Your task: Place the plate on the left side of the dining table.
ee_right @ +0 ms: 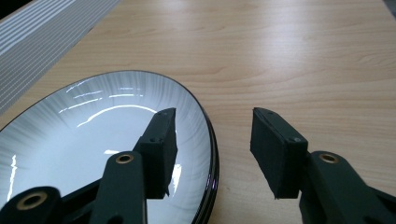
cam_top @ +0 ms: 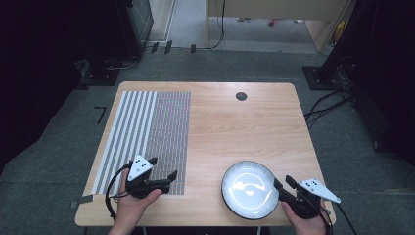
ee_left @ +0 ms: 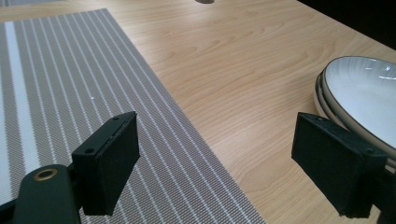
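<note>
A white plate (cam_top: 247, 188) with a thin dark rim lies near the table's front edge, right of centre; in the left gripper view the plate (ee_left: 369, 84) looks stacked on a second one. My right gripper (cam_top: 282, 180) straddles the plate's right rim: in the right gripper view its left jaw hangs over the plate (ee_right: 84, 135) and its right jaw over bare wood, with the pads apart from the rim. The right gripper (ee_right: 212, 116) is open. My left gripper (cam_top: 164, 167) hovers open over the near right corner of a striped placemat (cam_top: 147, 132), nothing between its jaws (ee_left: 217, 126).
The grey and white striped placemat (ee_left: 70, 70) covers the left part of the wooden table (cam_top: 235, 127). A dark round cable hole (cam_top: 241, 96) sits near the far edge. Cables and dark stands surround the table on the carpet.
</note>
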Demonstrator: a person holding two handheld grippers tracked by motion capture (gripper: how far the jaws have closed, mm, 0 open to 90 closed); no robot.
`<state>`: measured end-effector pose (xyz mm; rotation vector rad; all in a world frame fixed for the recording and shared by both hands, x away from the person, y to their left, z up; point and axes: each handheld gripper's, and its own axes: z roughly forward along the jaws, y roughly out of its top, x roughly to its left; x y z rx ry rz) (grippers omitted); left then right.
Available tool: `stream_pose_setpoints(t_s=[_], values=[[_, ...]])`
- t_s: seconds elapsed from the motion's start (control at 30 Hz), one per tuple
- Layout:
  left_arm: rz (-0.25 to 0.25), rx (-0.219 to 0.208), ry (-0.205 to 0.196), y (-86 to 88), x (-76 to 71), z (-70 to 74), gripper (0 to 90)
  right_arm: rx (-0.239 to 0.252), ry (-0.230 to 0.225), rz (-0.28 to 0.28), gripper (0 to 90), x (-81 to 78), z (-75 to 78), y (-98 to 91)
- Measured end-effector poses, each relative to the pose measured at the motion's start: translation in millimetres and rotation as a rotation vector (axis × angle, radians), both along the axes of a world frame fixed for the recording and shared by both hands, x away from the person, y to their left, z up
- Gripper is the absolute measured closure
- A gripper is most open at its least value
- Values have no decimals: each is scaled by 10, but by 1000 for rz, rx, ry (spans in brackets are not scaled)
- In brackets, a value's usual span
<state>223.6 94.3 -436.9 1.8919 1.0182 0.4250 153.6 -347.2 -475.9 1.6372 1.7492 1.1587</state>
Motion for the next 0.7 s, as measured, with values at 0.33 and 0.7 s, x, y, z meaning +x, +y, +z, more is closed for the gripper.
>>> stream_pose_setpoints(t_s=[0.33, 0.7], values=[[-14, -12, 4, -160, 14, -3, 152, -11, 31, 14, 564, 3, -25, 37], [-18, -23, 4, -271, 17, -5, 152, 18, 61, -13, 699, 15, -96, 20]])
